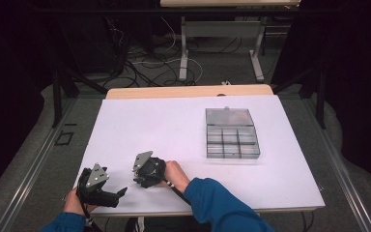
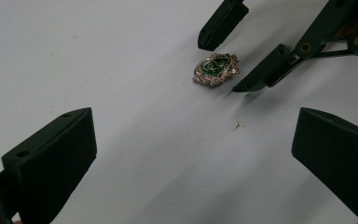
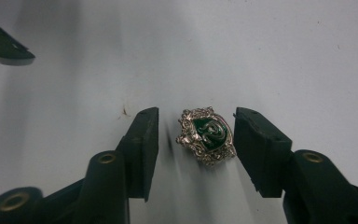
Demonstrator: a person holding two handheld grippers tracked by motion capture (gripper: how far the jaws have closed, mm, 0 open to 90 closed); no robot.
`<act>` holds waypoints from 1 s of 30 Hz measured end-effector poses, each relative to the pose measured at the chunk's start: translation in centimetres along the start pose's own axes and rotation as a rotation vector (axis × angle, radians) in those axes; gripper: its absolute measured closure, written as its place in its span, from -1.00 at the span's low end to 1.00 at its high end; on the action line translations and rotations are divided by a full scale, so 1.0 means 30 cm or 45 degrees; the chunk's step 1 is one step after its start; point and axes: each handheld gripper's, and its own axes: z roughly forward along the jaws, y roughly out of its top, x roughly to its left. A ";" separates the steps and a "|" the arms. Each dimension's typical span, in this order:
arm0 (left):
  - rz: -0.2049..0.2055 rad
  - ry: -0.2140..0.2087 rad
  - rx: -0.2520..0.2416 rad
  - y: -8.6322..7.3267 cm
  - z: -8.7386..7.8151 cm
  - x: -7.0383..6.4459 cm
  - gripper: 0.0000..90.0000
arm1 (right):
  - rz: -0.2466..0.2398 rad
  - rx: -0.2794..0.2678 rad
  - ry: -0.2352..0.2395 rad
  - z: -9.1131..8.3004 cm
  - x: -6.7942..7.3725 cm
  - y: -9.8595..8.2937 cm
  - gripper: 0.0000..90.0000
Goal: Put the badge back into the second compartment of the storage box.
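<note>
I am bracketing the brooch (image 3: 207, 136) with the right gripper (image 3: 196, 140), jaws apart; an off-centre closure risks flicking it across the surface (image 3: 261, 56).

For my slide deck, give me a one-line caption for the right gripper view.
Right gripper open around a green-and-silver brooch on the white table.

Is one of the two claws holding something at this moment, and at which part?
Nothing is held. The right claw is open around the green and silver badge, jaws on either side without touching it. The left claw is open over the bare table.
</note>
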 end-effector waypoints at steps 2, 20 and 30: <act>0.001 -0.001 -0.002 0.000 0.001 0.000 -1.00 | -0.008 0.011 -0.002 0.003 -0.001 0.000 0.21; 0.000 -0.009 -0.004 0.002 0.001 -0.002 -1.00 | 0.015 -0.027 -0.095 -0.020 0.012 0.002 0.72; 0.001 -0.010 -0.004 0.002 0.001 -0.001 -1.00 | 0.014 -0.049 -0.182 -0.048 -0.008 0.005 0.94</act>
